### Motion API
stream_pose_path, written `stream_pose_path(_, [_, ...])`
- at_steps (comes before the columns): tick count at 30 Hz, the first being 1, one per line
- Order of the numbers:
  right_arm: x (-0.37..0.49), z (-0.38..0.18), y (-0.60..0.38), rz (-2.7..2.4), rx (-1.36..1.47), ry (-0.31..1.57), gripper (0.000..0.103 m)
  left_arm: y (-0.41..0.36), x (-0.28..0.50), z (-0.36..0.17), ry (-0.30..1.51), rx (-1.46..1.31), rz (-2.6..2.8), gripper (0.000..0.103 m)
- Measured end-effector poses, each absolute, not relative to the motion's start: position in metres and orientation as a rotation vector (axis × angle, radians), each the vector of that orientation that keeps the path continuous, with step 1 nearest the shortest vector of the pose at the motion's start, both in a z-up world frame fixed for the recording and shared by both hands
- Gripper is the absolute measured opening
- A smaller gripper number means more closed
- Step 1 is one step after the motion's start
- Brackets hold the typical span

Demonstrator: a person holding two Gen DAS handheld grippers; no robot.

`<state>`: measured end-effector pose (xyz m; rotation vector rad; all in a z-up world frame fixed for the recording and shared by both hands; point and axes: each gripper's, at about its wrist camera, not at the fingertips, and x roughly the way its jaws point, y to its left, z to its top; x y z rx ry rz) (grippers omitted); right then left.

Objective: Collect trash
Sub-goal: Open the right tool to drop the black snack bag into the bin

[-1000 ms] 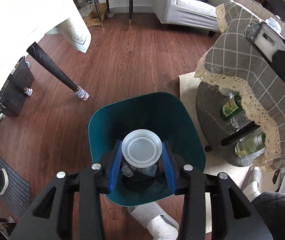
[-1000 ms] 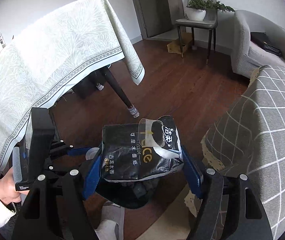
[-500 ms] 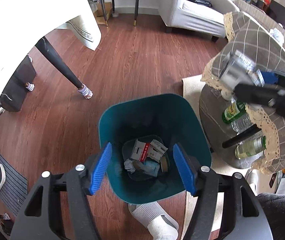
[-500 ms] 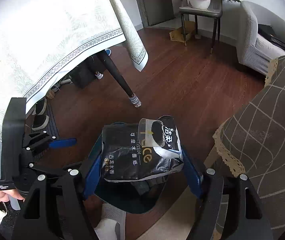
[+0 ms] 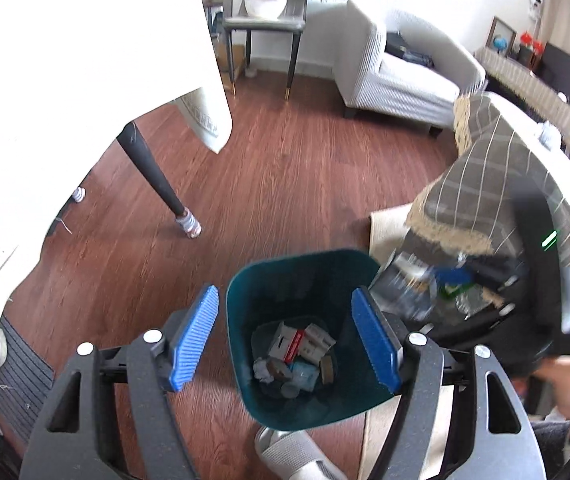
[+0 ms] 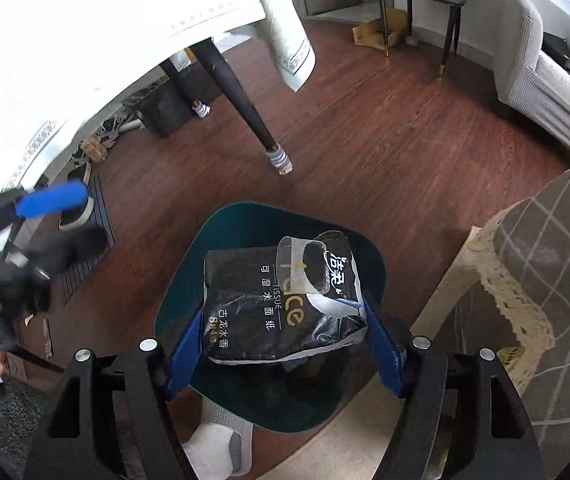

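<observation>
a dark wooden floor (image 5: 285,184) spreads around you, with the checked, lace-edged tablecloth (image 6: 545,264) to your right and a black table leg (image 6: 241,108) ahead. the teal plastic bin (image 5: 241,304) stands below, boxes and crumpled scraps at its bottom. your left gripper (image 5: 285,336) is spread wide and empty, its white lid gone since a second ago. your right gripper (image 6: 281,328) pinches the glossy black tissue pack (image 6: 281,304) directly over the bin.
</observation>
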<state>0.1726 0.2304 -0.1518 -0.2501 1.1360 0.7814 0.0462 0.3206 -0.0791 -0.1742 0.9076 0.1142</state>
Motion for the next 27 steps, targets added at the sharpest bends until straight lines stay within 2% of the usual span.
stream_pose_path(5, [0.169, -0.171, 0.236, 0.791, -0.274, 1.180, 0.074, 0.320, 0.046, -0.062, 0.862, -0.182, 0.104, 0.068])
stream_pose_path(9, [0.164, -0.184, 0.241, 0.784, -0.311, 1.204, 0.074, 0.321, 0.045, -0.053, 0.838, -0.201, 0.101, 0.056])
stream_pose_path(12, [0.161, -0.192, 0.243, 0.775, -0.338, 1.216, 0.074, 0.320, 0.045, -0.047, 0.820, -0.213, 0.098, 0.051])
stream_pose_path(14, [0.158, -0.195, 0.243, 0.772, -0.352, 1.217, 0.077, 0.319, 0.044, -0.043, 0.805, -0.215, 0.093, 0.050])
stream_pose_path(15, [0.158, -0.196, 0.242, 0.776, -0.354, 1.219, 0.084, 0.319, 0.044, -0.041, 0.798, -0.217, 0.089, 0.048])
stream_pose_path(16, [0.156, -0.196, 0.241, 0.782, -0.358, 1.221, 0.089, 0.319, 0.043, -0.039, 0.792, -0.221, 0.086, 0.048])
stream_pose_path(17, [0.156, -0.197, 0.239, 0.781, -0.366, 1.221, 0.089, 0.320, 0.042, -0.037, 0.787, -0.225, 0.084, 0.048])
stream_pose_path(27, [0.138, -0.179, 0.215, 0.791, -0.402, 1.178, 0.089, 0.306, 0.041, -0.007, 0.710, -0.256, 0.056, 0.048])
